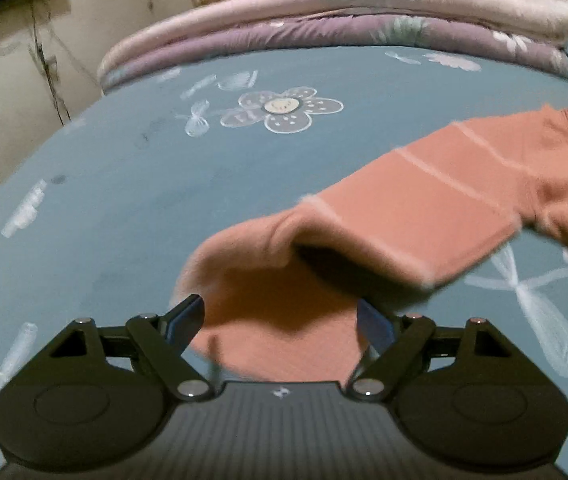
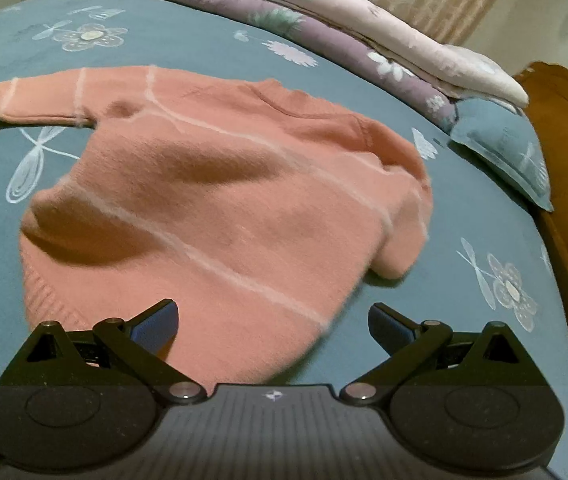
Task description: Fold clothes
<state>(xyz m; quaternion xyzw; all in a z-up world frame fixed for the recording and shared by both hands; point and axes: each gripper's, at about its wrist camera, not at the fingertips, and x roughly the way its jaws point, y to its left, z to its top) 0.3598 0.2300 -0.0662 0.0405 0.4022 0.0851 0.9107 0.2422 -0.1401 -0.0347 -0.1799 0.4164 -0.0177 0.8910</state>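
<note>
We have a salmon-pink fuzzy knitted sweater with thin white stripes point(image 2: 220, 200) lying flat on the blue bedsheet printed with white flowers and dragonflies point(image 2: 464, 208). Its body is spread in front of our right gripper point(image 2: 273, 322), and one long sleeve point(image 1: 404, 204) reaches out toward our left side. The other sleeve seems already tucked along the far edge of the body, but we cannot see it well.

Our left gripper point(image 1: 280, 316) has its jaws wide apart. The cuff end of the long sleeve lies between and below them, but the blue pads point(image 1: 188, 320) do not press on it, so we judge nothing is held. The right gripper is also wide open, hovering above the hem, with nothing between its jaws.

We think the step now is to fold this sleeve across the body. To do it well, we should close on the cuff itself, not on the middle of the sleeve, because the fuzzy knit is soft and will sag. Then we lift only a little and carry it over the body, keeping it straight with the white stripes. The right gripper can rest on the hem so that the body does not slide. The folded floral quilts in pink and purple point(image 2: 364, 40) at the far side are well apart.
</note>
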